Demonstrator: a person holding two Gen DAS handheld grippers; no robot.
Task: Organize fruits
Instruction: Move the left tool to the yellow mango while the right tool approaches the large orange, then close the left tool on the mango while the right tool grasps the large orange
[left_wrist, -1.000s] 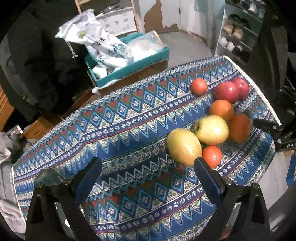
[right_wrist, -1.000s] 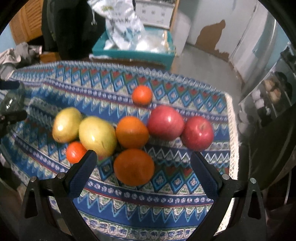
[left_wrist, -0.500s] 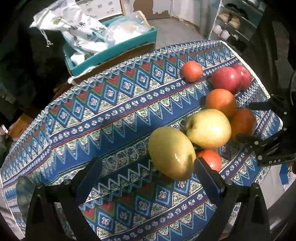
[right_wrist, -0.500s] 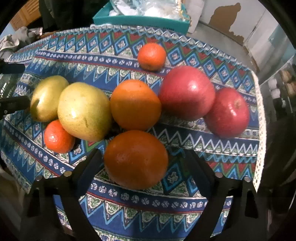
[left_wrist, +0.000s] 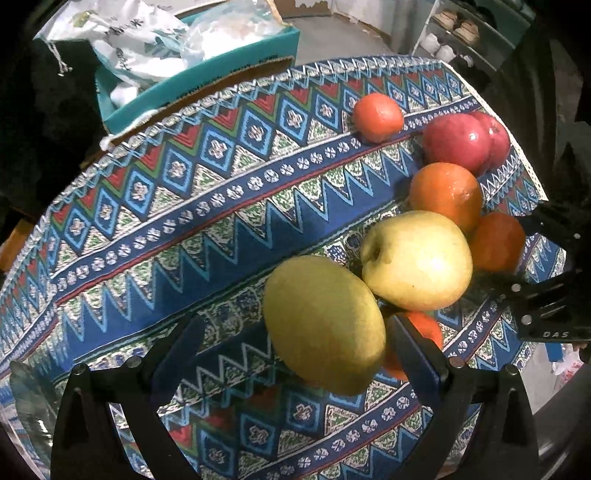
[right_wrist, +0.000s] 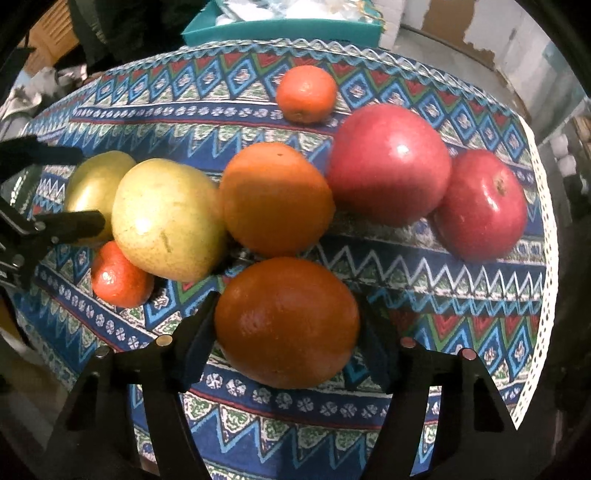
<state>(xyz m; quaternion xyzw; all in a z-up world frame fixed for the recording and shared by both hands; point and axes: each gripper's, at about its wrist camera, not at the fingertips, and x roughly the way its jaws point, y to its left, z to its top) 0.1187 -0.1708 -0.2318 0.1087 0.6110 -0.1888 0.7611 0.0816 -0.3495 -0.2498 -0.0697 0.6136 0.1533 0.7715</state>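
Note:
Several fruits lie on a patterned cloth (left_wrist: 221, 206). My left gripper (left_wrist: 291, 350) is open around a yellow-green pear (left_wrist: 325, 321), which sits against the right finger (left_wrist: 413, 350). A yellow apple (left_wrist: 417, 258), oranges (left_wrist: 447, 192) and red apples (left_wrist: 458, 144) lie beyond. My right gripper (right_wrist: 284, 328) is open, its fingers on either side of a dark orange (right_wrist: 286, 321). Behind it are an orange (right_wrist: 275, 199), the yellow apple (right_wrist: 168, 218), two red apples (right_wrist: 388, 162), a small tangerine (right_wrist: 306, 92) and another tangerine (right_wrist: 120, 275).
A teal box (left_wrist: 207, 70) with plastic bags stands beyond the table's far edge. The cloth's white fringe (right_wrist: 543, 258) marks the right table edge. The left gripper shows at the left of the right wrist view (right_wrist: 40, 221).
Both grippers moved down and forward toward the fruit. The pear now lies between my left fingers and the dark orange between my right fingers, which have narrowed a little.

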